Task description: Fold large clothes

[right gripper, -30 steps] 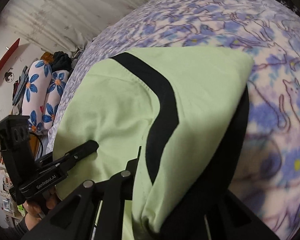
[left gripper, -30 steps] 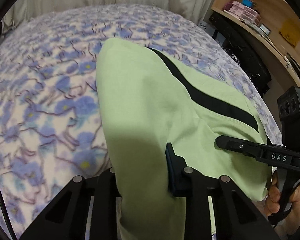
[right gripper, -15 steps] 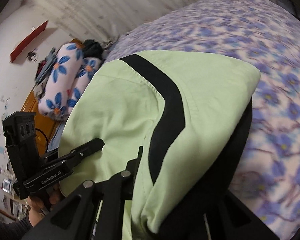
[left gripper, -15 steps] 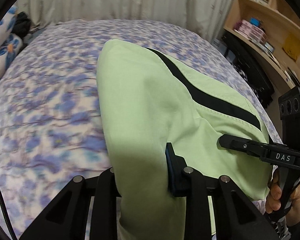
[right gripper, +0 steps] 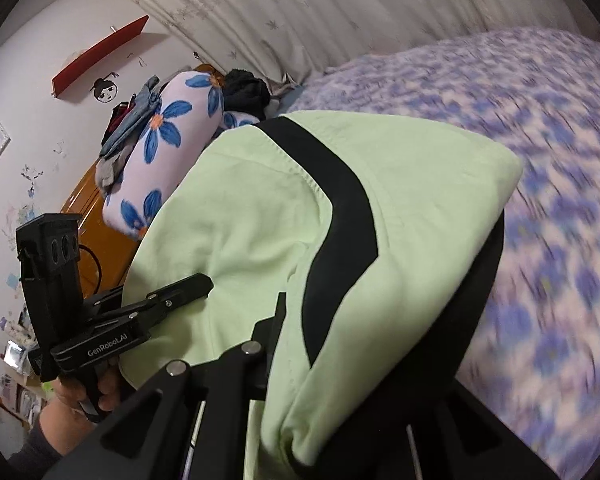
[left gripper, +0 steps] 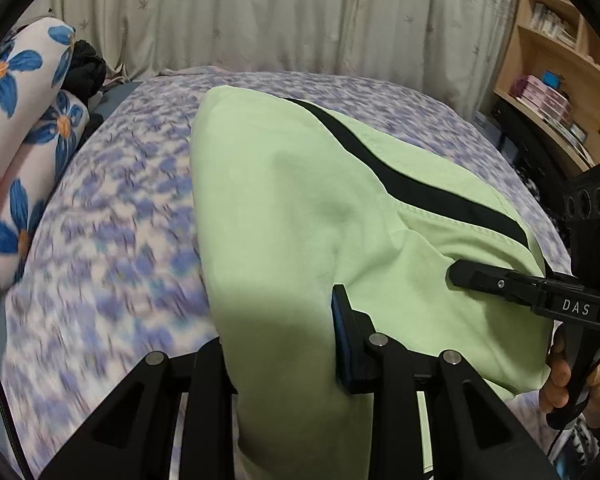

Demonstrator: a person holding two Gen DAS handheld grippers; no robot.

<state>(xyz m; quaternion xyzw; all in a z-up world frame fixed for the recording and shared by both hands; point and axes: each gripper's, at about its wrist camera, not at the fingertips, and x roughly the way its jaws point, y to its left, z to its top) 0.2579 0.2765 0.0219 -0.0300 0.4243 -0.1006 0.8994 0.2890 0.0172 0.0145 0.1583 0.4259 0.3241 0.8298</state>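
Observation:
A light green garment [left gripper: 300, 216] with a black stripe [left gripper: 412, 184] is folded and held up over the bed [left gripper: 112, 240]. My left gripper [left gripper: 284, 344] is shut on its near left edge; the cloth drapes over the left finger. My right gripper [right gripper: 364, 320] is shut on the near right edge [right gripper: 340, 288], with cloth covering the right finger. Each gripper shows in the other's view: the right one [left gripper: 500, 284] at the garment's right side, the left one [right gripper: 172, 300] at its left side.
The bed has a purple flowered cover [right gripper: 540, 160]. Flowered pillows [left gripper: 16, 140] and dark clothes [left gripper: 86, 68] lie at its left end. Curtains [left gripper: 300, 16] hang behind. A wooden shelf unit [left gripper: 560, 92] stands at the right.
Both grippers have lifted and tilted upward with the garment. The curtains, the pillows and the wall have come into view. The hold on the cloth is unchanged.

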